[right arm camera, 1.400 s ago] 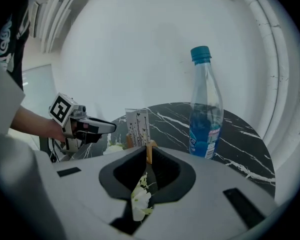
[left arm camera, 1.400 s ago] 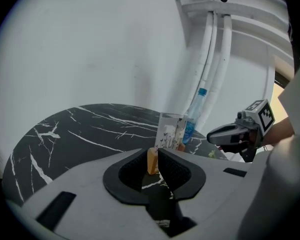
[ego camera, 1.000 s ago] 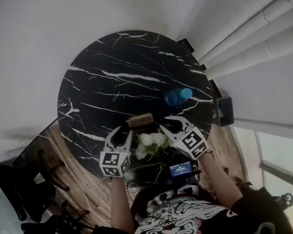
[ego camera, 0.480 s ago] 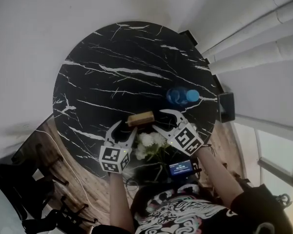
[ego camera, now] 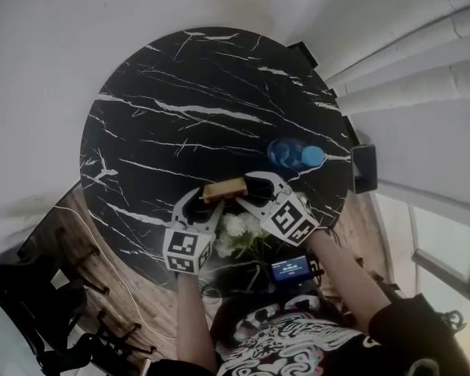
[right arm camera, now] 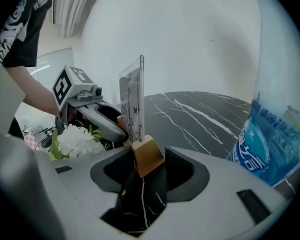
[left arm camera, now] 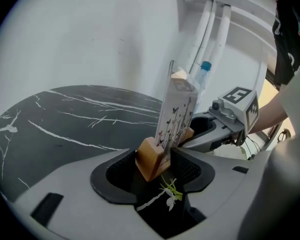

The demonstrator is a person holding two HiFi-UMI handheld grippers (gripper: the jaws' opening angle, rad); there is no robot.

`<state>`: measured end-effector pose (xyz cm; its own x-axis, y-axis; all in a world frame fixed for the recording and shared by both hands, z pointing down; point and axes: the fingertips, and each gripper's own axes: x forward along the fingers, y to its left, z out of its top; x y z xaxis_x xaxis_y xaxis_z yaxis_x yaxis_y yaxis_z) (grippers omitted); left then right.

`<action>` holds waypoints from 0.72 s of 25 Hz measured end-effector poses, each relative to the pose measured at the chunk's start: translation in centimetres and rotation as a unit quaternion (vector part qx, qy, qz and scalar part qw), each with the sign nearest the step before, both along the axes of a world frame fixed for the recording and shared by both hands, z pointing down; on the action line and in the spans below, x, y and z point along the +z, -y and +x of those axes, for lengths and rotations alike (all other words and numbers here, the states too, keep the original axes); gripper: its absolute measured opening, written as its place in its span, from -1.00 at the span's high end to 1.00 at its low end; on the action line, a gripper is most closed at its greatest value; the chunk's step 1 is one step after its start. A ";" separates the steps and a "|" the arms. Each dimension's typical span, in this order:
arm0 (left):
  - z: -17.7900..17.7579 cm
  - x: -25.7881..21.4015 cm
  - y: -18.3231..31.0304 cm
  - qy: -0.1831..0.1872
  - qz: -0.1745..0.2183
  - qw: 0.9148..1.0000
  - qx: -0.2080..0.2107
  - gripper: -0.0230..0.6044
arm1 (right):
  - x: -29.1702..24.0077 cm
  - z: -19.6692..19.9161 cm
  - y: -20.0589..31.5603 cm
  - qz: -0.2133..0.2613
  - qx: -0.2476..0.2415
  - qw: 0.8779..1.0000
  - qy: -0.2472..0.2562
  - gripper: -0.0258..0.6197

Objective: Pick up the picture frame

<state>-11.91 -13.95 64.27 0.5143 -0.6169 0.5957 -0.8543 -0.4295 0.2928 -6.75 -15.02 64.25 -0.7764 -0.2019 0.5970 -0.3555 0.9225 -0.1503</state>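
Picture frame stood upright near the front edge of the round black marble worktop, seen only edge-on from above. The left hand-held gripper had its jaws spread around one end of the wooden base; the right hand-held gripper straddled the other end, gaps showing either side. White flowers lay partly hidden behind both. A blue bottle was cut off at the edge.
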 end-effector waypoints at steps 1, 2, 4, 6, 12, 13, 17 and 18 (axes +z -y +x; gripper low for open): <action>0.0 0.0 0.1 0.000 0.001 1.000 -0.002 0.22 | 0.0 -0.1 0.0 -0.001 -0.001 1.000 0.000 0.40; 0.0 0.0 0.2 0.001 0.001 1.000 -0.003 0.22 | 0.1 -0.1 0.1 -0.003 -0.002 1.000 0.000 0.40; -0.1 0.0 0.1 0.000 -0.001 1.000 -0.005 0.22 | 0.1 -0.2 0.1 -0.008 -0.003 1.000 -0.002 0.40; -0.1 0.1 0.1 -0.004 -0.005 1.000 -0.006 0.23 | 0.2 -0.1 0.1 -0.014 -0.002 1.000 -0.003 0.40; -0.3 -0.1 0.4 -0.027 -0.018 0.999 -0.024 0.23 | 0.0 -0.2 0.4 -0.036 0.012 0.999 0.002 0.40; -0.3 -0.1 0.4 -0.029 -0.021 0.999 -0.026 0.23 | 0.0 -0.2 0.5 -0.036 0.013 0.999 0.002 0.40; -0.2 -0.2 0.5 -0.024 -0.028 0.999 -0.026 0.24 | -0.2 -0.1 0.5 -0.033 0.012 0.999 -0.006 0.40; -0.2 -0.3 0.5 -0.026 -0.029 0.999 -0.026 0.24 | -0.4 -0.1 0.5 -0.035 0.013 0.999 -0.005 0.40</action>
<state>-12.09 -14.45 63.95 0.5132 -0.6098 0.6040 -0.8583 -0.3655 0.3602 -6.84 -15.54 63.89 -0.7656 -0.1799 0.6176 -0.3809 0.9005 -0.2099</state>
